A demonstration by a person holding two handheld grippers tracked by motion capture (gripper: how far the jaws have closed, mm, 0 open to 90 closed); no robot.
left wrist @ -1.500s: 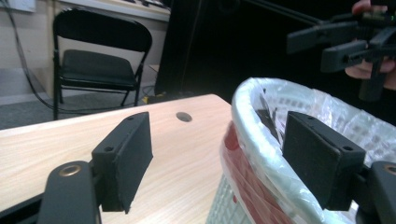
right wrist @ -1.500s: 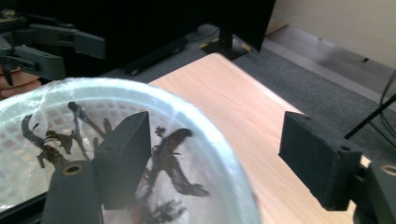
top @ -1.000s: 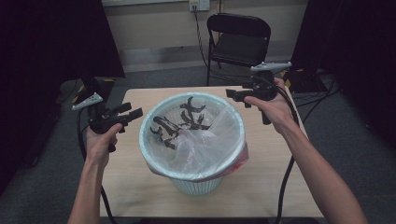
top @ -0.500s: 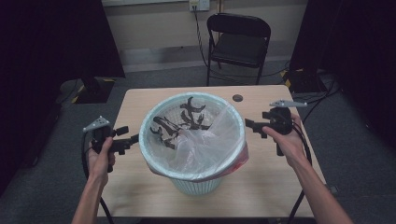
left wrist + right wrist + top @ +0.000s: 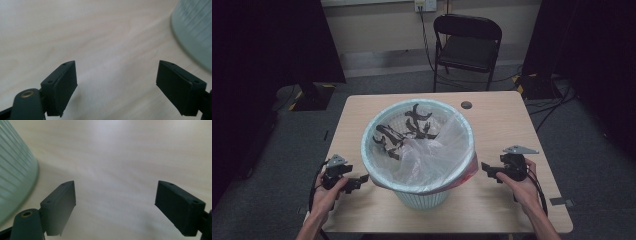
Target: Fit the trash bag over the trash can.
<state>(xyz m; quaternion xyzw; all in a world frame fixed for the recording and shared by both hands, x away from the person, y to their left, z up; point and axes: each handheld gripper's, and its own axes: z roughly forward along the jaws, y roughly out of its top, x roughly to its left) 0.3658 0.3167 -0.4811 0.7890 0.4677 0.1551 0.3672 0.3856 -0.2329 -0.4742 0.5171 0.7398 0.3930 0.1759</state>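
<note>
A pale green ribbed wastebasket [image 5: 422, 199] with a clear bag liner stands in the middle of the wooden table [image 5: 502, 120]. Several dark curved pieces [image 5: 404, 132] lie inside it. My left gripper [image 5: 361, 180] sits low at the basket's left side, pointing at it. Its jaws have just been opening and stand open with nothing between them [image 5: 116, 65], over bare tabletop, with the basket wall [image 5: 195, 30] to their right. My right gripper [image 5: 487, 169] is low at the basket's right side. Its jaws have likewise just been opening and are open and empty [image 5: 116, 183], with the basket wall [image 5: 15, 170] at their left.
A small dark round spot [image 5: 467, 105] lies on the table behind the basket. A black folding chair [image 5: 467, 47] stands beyond the far edge. Cables run across the floor at the back right. Each hand rests close to the table's near edge.
Both hands have come down from beside the basket's rim to tabletop level and drawn toward the near edge. Nothing was picked up or let go.
</note>
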